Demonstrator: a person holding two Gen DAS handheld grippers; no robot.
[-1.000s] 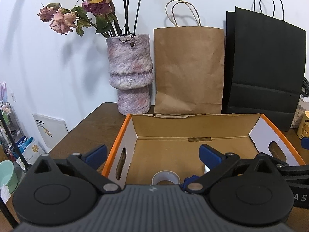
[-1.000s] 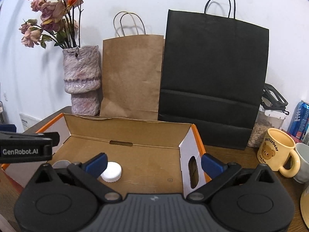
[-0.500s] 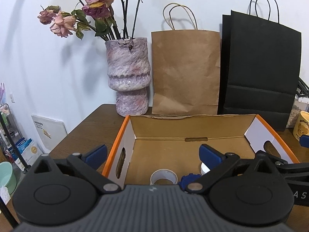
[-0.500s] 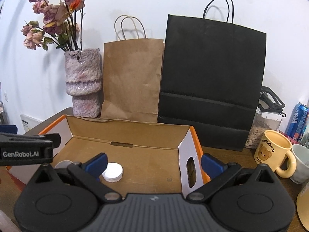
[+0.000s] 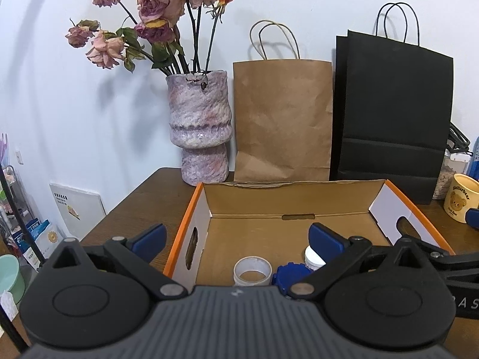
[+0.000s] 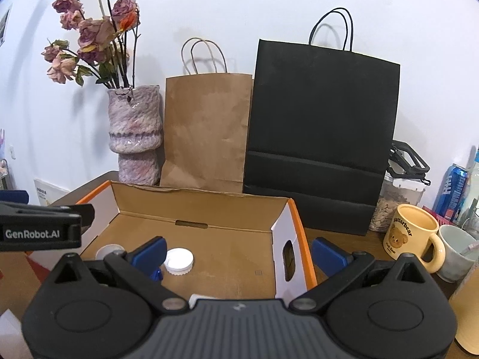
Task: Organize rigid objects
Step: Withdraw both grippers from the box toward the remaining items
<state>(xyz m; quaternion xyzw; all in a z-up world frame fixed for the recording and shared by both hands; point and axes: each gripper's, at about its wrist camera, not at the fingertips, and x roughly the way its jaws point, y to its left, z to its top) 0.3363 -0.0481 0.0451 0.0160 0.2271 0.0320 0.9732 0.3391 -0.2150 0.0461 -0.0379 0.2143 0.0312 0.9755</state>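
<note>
Wooden table [image 5: 140, 197] | cardboard box [image 5: 287, 200] holds caps | both grippers' fingers spread, empty

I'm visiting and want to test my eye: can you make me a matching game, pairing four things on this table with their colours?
Things:
1. vase
2. mug
3. tall bag
4. ridged cap

Colours:
A. black
B. blue
C. mottled pink and purple
D. pale yellow

Pairs: 1-C, 2-D, 3-A, 4-B
</note>
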